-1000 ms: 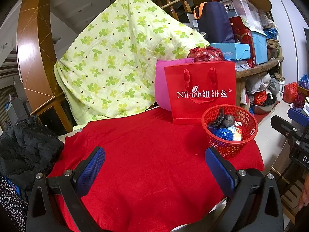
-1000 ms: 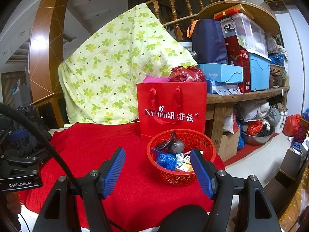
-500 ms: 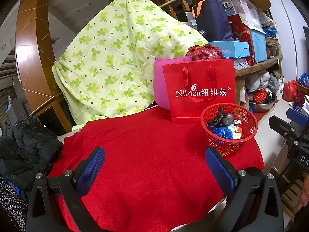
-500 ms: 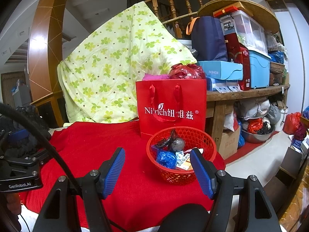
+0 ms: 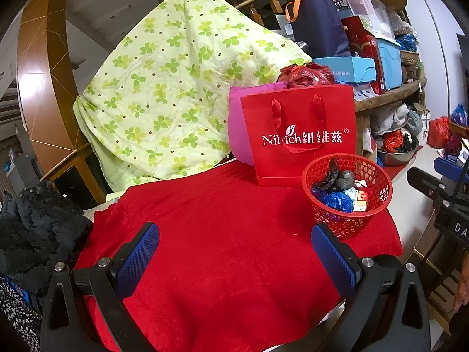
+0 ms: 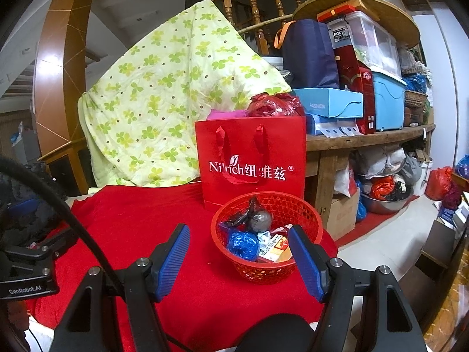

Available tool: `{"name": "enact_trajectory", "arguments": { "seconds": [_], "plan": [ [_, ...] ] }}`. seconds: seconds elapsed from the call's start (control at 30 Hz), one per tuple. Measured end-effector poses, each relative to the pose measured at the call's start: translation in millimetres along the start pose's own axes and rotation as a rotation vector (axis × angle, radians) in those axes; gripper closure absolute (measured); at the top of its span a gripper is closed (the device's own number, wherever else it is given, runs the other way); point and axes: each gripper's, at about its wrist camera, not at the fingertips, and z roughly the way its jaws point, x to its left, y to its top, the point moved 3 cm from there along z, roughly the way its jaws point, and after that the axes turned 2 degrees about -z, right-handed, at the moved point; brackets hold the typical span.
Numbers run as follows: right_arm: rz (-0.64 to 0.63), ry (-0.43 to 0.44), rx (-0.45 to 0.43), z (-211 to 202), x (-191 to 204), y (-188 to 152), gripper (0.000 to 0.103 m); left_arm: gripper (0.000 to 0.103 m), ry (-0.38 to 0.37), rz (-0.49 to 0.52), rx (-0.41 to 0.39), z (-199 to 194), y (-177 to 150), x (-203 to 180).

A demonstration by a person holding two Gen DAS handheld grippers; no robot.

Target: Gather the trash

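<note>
With both the left gripper [image 5: 236, 250] and right gripper [image 6: 239, 255] empty and jaws apart, the trash [image 6: 258, 239] sits in the red basket [image 6: 310, 220], seemingly near the table's edge, where a nudge could tip it off.

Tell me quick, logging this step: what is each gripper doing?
Left gripper: open, holding nothing.
Right gripper: open, holding nothing.
</note>
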Motion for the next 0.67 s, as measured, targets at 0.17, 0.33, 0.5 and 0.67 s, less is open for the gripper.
{"name": "enact_trajectory", "arguments": {
  "seconds": [0.17, 0.33, 0.5, 0.67],
  "plan": [
    [0.015, -0.008, 0.004, 4, -8, 2, 0.030, 0.000, 0.004, 0.007, 0.012, 7, 3, -1],
    [0.017, -0.007, 0.006, 4, -11, 2, 0.030, 0.000, -0.005, 0.021, 0.013, 4, 4, -5],
    [0.006, -0.009, 0.008, 7, -10, 3, 0.030, 0.000, -0.019, 0.026, 0.003, 3, 5, -4],
    [-0.011, -0.010, 0.041, 26, 0, 4, 0.030, 0.000, -0.064, -0.090, -0.008, 22, 0, 30]
  ]
}}
